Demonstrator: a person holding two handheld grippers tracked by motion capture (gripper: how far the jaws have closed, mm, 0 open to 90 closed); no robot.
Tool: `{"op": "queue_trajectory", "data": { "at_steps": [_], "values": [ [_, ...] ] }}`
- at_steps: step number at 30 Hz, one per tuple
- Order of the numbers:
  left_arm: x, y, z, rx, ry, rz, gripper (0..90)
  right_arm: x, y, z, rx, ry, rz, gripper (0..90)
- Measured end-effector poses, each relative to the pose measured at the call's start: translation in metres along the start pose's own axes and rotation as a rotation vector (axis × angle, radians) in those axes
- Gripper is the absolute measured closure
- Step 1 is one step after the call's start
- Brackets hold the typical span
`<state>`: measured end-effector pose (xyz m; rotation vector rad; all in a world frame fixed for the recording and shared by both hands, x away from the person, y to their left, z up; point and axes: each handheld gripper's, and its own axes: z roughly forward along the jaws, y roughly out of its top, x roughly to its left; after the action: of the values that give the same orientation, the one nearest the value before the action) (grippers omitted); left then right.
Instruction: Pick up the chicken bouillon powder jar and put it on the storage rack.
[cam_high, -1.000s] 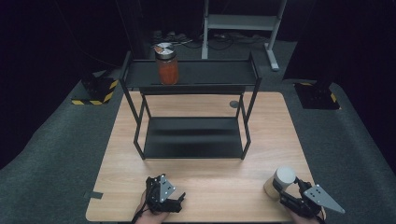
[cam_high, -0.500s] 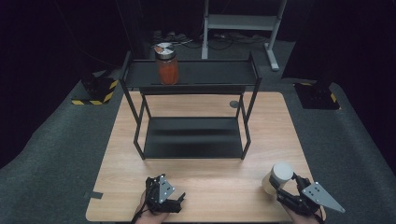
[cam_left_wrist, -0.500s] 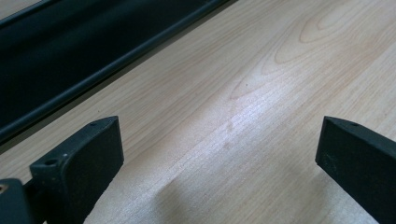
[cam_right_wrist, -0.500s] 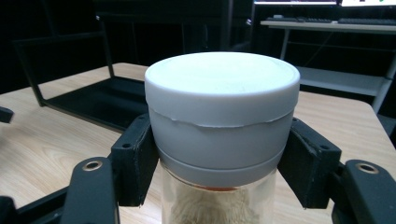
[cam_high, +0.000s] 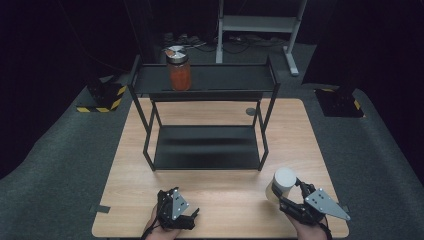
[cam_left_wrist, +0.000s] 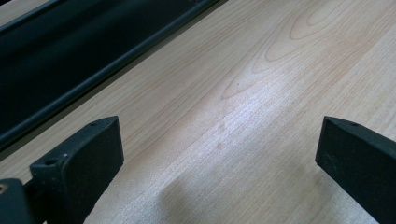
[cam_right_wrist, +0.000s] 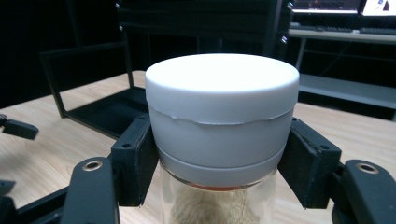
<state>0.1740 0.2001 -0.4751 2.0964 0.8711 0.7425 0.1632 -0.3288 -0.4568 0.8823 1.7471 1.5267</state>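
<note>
A clear jar with a white lid (cam_high: 282, 183) (cam_right_wrist: 222, 109) sits between the jaws of my right gripper (cam_high: 290, 196) (cam_right_wrist: 219, 161) near the table's front right; both pads press on it just under the lid. Its contents look pale. My left gripper (cam_high: 190, 216) (cam_left_wrist: 219, 154) rests low over the wooden table (cam_high: 230, 195) at the front left, jaws wide apart with bare wood between them. A second jar with orange-red contents and a metal lid (cam_high: 179, 69) stands on the left part of the top shelf of a black two-tier rack (cam_high: 205, 82).
The rack's lower shelf (cam_high: 206, 145) is bare and its front rail (cam_left_wrist: 107, 70) lies just ahead of my left gripper. A round grey grommet (cam_high: 250, 111) sits in the table behind the rack. Dark carpet surrounds the table; a metal stand (cam_high: 260, 22) is behind.
My right gripper has carried the white-lidded jar up and toward the rack, a little left. The left gripper has stayed where it was.
</note>
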Motion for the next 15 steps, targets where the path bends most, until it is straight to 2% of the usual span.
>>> {"op": "queue_trajectory", "data": {
  "at_steps": [4, 10, 15],
  "values": [
    [0.0, -0.001, -0.001, -0.007, 0.001, -0.001, 1.1, 0.005, 0.009, 0.011, 0.002, 0.02, -0.019, 33.9],
    [-0.002, -0.001, -0.001, -0.003, 0.006, 0.017, 1.1, 0.009, 0.021, 0.026, 0.0, 0.049, -0.018, 33.9],
    [-0.002, -0.002, -0.001, -0.012, 0.008, 0.004, 1.2, 0.011, 0.029, 0.035, -0.002, 0.062, -0.017, 33.9]
  ]
}}
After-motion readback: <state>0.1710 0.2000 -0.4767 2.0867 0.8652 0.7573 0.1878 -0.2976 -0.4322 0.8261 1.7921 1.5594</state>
